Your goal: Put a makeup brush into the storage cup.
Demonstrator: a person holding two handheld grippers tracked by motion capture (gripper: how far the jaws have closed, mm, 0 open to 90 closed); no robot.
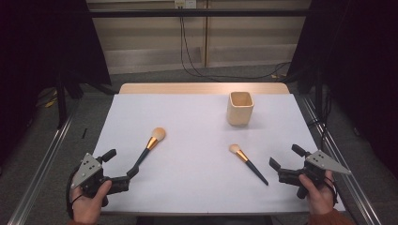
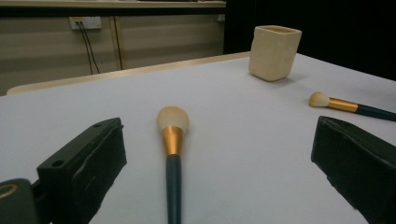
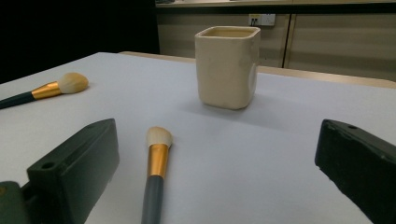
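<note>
Your left claw [image 1: 121, 166] rests at the near left corner of the desk [image 1: 197, 117], jaws spread wide and holding nothing. Between them, in the left gripper view, lies the larger brush [image 2: 173, 154]: dark green handle toward you, gold ferrule, pale rounded bristle head pointing away toward the cup [image 2: 274, 52]. The jaws stand to either side of the handle without touching it. In the high view this larger brush [image 1: 149, 147] lies well to the left of the cup [image 1: 240, 108] and nearer to you, its head angled toward the far right.

Your right claw [image 1: 285, 163] sits at the near right corner of the desk, nearer to you than the cup and somewhat to its right, jaws likewise wide apart and empty. In the right gripper view the smaller brush [image 3: 155, 172] lies closer to the left jaw than to the right, its bristle head pointing roughly toward the cup [image 3: 227, 66], which stands upright beyond it. Neither jaw touches it. In the high view the smaller brush [image 1: 248, 163] lies between you and the cup, head toward the far left, handle running toward the right claw.

The cup is cream-coloured, square-sided with rounded corners and open at the top; it stands on the white desk surface toward the far right, well apart from both brushes.
</note>
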